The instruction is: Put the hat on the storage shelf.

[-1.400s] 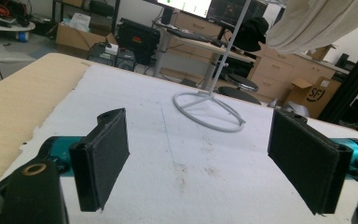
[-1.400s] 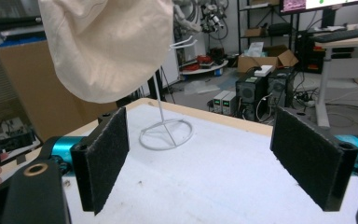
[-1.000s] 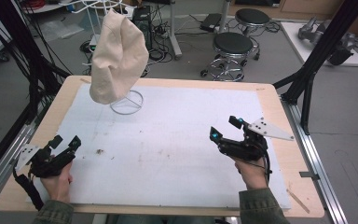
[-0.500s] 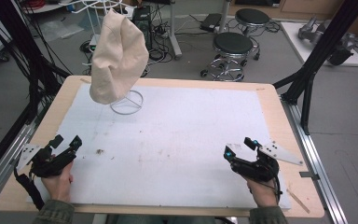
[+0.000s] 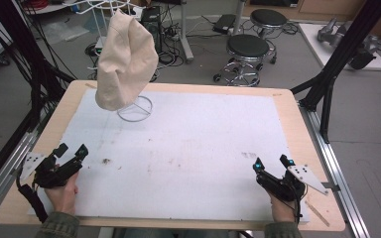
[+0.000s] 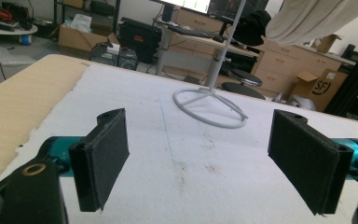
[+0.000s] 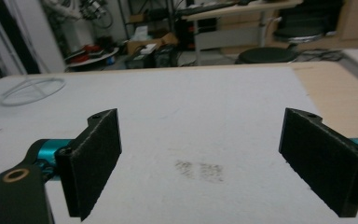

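Right tongs (image 5: pixel 272 168) pulled back toward near edge, gaping; carton (image 6: pixel 318 84) reads "SF"

A white mat (image 5: pixel 188 144) covers a wooden table (image 5: pixel 297 124). At eleven o'clock, a cream cloth bag (image 5: pixel 125 62) hangs on a white wire stand (image 5: pixel 135 108). The left gripper (image 5: pixel 72 154) rests at eight o'clock, the right gripper (image 5: pixel 271 167) at four o'clock, both with jaws apart and empty.

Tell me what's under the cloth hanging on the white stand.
Under the cloth, the stand's ring base rests on the white mat, with its thin pole rising from it. The cloth covers the upper pole and whatever holds it up.
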Demonstrator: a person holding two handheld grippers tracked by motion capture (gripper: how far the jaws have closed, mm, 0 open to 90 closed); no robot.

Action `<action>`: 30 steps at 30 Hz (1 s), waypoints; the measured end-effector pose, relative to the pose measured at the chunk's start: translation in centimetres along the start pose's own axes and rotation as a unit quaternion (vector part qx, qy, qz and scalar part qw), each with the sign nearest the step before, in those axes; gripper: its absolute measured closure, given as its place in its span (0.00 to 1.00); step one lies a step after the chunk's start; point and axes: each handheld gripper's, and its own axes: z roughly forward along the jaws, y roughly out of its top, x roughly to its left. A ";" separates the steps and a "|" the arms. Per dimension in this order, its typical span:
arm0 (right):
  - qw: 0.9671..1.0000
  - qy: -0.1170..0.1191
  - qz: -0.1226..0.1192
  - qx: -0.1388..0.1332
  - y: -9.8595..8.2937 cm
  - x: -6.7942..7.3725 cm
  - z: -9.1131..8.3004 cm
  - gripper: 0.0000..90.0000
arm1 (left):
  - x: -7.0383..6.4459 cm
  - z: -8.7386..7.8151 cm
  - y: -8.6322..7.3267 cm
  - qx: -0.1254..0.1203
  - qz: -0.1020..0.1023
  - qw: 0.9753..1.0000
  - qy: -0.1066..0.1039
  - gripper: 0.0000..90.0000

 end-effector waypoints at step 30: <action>0.999 -0.022 -0.032 -0.016 -1.2 0.1 0.2 0.13 | -0.1 -0.2 -0.1 0.006 0.005 1.000 0.006 0.23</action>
